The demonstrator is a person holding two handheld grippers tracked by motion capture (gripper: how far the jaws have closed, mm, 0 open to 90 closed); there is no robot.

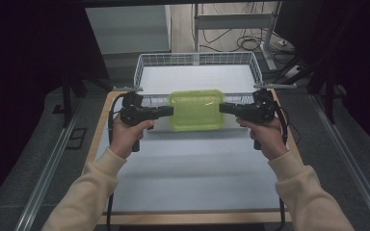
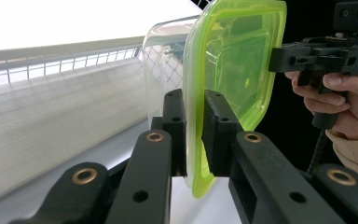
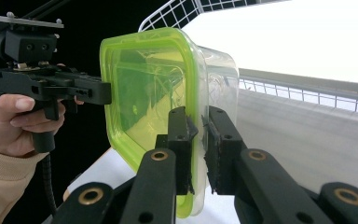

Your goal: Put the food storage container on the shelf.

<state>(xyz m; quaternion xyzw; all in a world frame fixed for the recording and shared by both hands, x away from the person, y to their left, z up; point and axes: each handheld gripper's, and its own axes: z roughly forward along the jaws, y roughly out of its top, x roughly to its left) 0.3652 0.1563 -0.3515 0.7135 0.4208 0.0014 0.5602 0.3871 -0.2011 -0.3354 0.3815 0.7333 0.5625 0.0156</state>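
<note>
While both tools, L (image 1: 169, 111) & R (image 1: 223, 108), clench green-lidded box (image 1: 196, 109), lid hides contents.

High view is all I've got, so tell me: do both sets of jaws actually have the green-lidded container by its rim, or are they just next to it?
Observer: In the left gripper view, the left gripper has its jaws closed on the rim of the green lid, one pad on either face.
Operator: And the other side?
Observer: The right gripper clamps the opposite rim edge in the same manner, as the right gripper view shows.
Operator: Is there a tub under that lid?
Observer: Yes, a clear container body sits behind the lid, on the side facing the white wire basket.
Operator: Anything inside it?
Observer: I cannot tell; the green tint and reflections hide the contents.
</note>
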